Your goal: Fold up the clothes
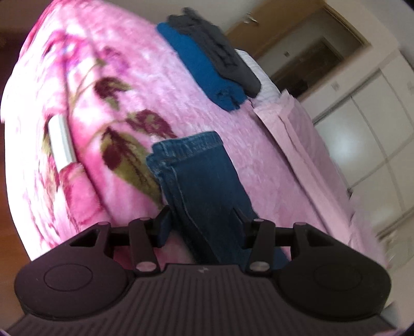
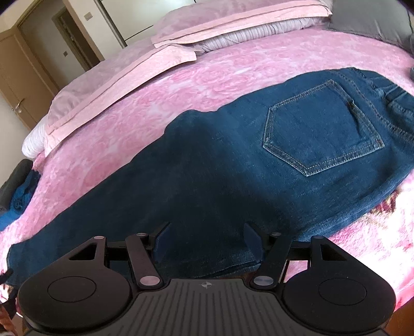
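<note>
Two grippers work over one pair of jeans spread on a bed. The left gripper (image 1: pixel 204 222) has its fingers parted to either side of a trouser leg; the denim passes between them, but whether the pads press it I cannot tell. Beyond the fingers that leg runs up to its stitched hem, which lies flat on the pink blanket (image 1: pixel 181 85). The left view is motion-blurred.

The right gripper (image 2: pixel 207 243) also has its fingers spread, with the folded edge of the jeans (image 2: pixel 233 160) lying between them; contact with the cloth cannot be made out. Past the fingers the denim widens to the seat, where a back pocket (image 2: pixel 323 129) faces up, and the waistband lies toward the right edge of that view. The leg stretches away to the left.

Farther out, a blue folded garment (image 1: pixel 204 75) sits on the blanket with a dark grey one (image 1: pixel 222 54) on top of it, well apart from the jeans. Pink pillows (image 2: pixel 233 15) lie at the far side of the bed, and a brown door (image 2: pixel 18 85) stands behind them.
</note>
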A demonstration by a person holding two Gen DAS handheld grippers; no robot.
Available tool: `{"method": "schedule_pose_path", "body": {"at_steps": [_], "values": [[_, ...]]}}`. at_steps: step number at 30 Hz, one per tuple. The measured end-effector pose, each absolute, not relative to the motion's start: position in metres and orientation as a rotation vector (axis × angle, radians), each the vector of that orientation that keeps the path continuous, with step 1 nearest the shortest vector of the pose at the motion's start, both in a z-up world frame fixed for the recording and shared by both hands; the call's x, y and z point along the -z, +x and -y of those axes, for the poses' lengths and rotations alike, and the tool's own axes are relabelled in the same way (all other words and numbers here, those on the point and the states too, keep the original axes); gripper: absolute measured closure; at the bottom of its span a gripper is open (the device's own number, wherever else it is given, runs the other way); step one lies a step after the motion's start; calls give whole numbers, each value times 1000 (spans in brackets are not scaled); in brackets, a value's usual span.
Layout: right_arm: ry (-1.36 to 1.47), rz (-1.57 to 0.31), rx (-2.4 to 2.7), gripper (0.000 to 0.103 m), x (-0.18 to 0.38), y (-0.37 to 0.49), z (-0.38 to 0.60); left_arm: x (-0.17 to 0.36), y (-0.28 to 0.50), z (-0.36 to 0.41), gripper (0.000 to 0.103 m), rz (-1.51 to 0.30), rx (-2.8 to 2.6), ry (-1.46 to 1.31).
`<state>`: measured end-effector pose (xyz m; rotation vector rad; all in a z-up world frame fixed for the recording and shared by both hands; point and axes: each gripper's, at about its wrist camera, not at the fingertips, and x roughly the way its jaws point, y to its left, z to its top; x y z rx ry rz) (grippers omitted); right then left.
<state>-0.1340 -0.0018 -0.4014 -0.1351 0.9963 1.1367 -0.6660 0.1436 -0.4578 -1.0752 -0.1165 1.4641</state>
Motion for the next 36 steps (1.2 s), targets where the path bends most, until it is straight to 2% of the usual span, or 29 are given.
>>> {"method": "schedule_pose_path", "body": {"at_steps": [2, 6, 9, 11, 15, 20, 22, 23, 26, 28, 29, 30, 34, 36], "values": [[-126, -996, -1139, 39, 402, -133, 3, 455, -662, -145, 96, 64, -1502, -1034], [-97, -941, -1133, 39, 394, -124, 11, 449, -651, -146, 96, -35, -1533, -932], [-72, -919, -1124, 39, 392, -116, 20, 450, -650, -146, 94, -27, -1546, -962], [-62, -958, -1089, 39, 399, -107, 23, 438, -640, -145, 99, -67, -1559, -885], [-2, -973, -1106, 39, 402, -98, 35, 389, -578, -135, 100, -241, -1472, -482], [20, -969, -1112, 39, 399, -95, 41, 355, -475, -104, 99, -300, -1160, -191], [34, -972, -1112, 39, 398, -94, 44, 370, -428, -90, 95, -363, -1030, -148], [34, -971, -1113, 39, 398, -94, 45, 382, -406, -84, 87, -412, -967, -136], [40, -973, -1111, 39, 397, -92, 47, 443, -345, -73, 81, -687, -842, -96], [43, -983, -1107, 39, 394, -90, 47, 455, -334, -62, 81, -741, -843, -28], [50, -982, -1111, 39, 392, -90, 48, 452, -334, -57, 73, -736, -826, -10], [56, -980, -1114, 39, 389, -90, 50, 445, -337, -55, 71, -731, -786, -31], [140, -1035, -1170, 39, 384, -94, 42, 412, -373, -60, 71, -663, -706, -155], [254, -1163, -1254, 39, 388, -100, 32, 399, -394, -65, 71, -619, -729, -231]]}}
